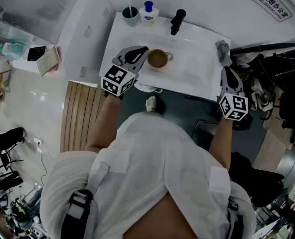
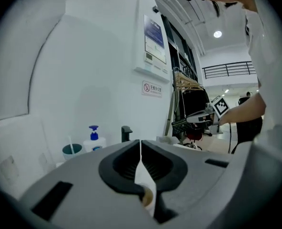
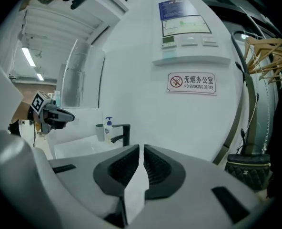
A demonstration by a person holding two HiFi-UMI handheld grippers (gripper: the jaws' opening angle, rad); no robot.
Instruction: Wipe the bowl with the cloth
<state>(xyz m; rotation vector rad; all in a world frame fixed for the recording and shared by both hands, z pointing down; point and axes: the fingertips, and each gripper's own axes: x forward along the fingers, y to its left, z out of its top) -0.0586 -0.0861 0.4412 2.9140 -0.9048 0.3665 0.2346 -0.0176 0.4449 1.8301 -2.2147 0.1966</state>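
White counter [image 1: 200,66]: left claw [image 1: 143,50] shut, empty, with brown bowl [image 1: 158,59] just beside its tip at 3 o'clock; right claw [image 1: 226,69] shut, empty, with grey cloth [image 1: 222,50] near at 12 o'clock.

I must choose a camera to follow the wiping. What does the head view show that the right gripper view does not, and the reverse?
Only the head view: the brown bowl in the sink and the grey cloth at the sink's right rim. Only the right gripper view: the wall notice panel and the wooden hangers. Both: the black faucet, the soap bottle and the left gripper.
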